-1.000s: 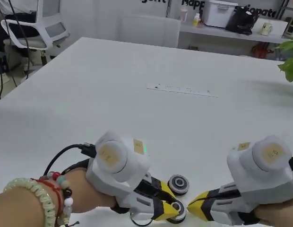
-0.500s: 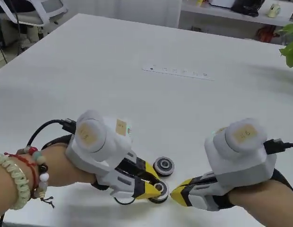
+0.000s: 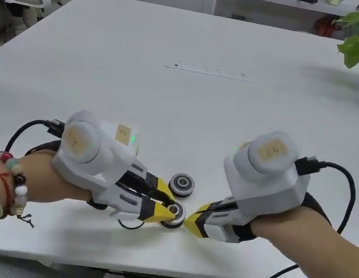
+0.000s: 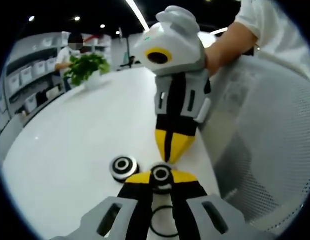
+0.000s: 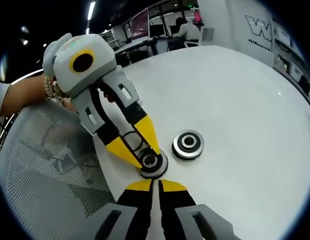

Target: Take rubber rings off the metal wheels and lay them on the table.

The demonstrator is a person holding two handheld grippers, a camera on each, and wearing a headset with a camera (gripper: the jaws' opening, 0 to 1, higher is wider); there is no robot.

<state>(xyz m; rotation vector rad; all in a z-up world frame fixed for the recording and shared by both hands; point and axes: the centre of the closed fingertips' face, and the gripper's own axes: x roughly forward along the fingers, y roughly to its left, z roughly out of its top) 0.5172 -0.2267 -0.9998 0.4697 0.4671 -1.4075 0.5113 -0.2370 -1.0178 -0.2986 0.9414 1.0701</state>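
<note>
My left gripper pinched a round, shiny metal wheel in its yellow tips. My right gripper was squeezed closed, its tips just beside that wheel. A second wheel sat near the left tips. The smooth white table lay wide open ahead, and its edge was close behind both grippers.

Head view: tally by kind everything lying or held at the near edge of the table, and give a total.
Metal wheels: 2
Loose rubber ring: 1
Handheld tools, the left tool and the right tool: 2
Total: 5
</note>
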